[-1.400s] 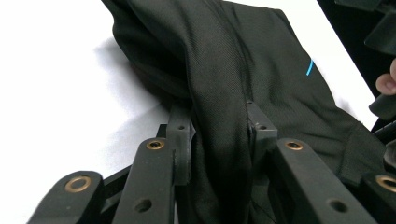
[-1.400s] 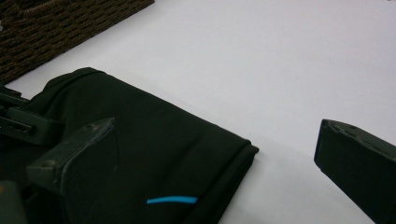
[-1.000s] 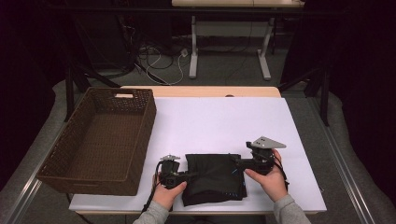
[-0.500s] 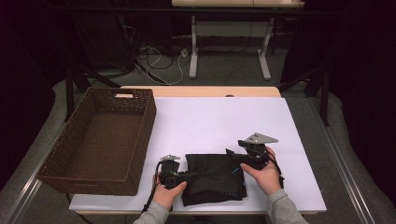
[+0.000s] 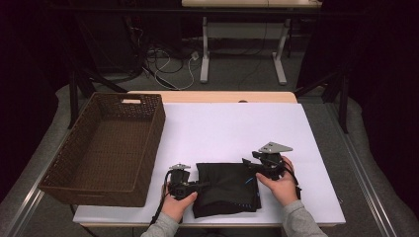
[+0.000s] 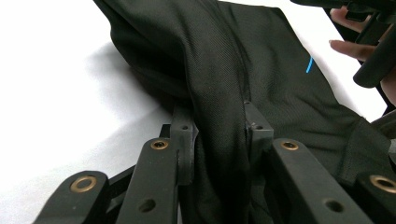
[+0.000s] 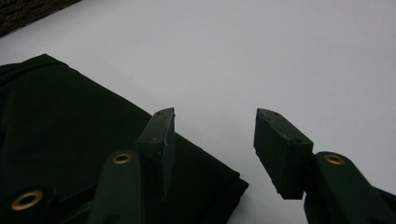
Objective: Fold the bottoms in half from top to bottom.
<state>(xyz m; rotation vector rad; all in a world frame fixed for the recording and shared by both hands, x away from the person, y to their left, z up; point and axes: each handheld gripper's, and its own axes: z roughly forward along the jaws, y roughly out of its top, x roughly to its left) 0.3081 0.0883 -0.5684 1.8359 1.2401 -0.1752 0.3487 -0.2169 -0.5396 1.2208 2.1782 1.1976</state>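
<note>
overhead forward-down, two close, shared cloth (image 5: 227,190)

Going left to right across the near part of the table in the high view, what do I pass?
Basket → left claw, shut on the cloth's left edge → black cloth → right claw, jaws just been closing over the cloth's right corner → bare white table.

Desk (image 5: 237,128): white top, light wood strip along far edge. Brown wicker basket (image 5: 106,148) stood on left side, spanning far-left corner to near-left corner, overhanging left edge slightly. Black folded garment (image 5: 227,190) lay flat near middle of near edge, just right of basket, apart from it. Small blue mark visible on garment's right part. Garment's left edge was bunched and raised off desk. Right half of top was bare white.
</note>
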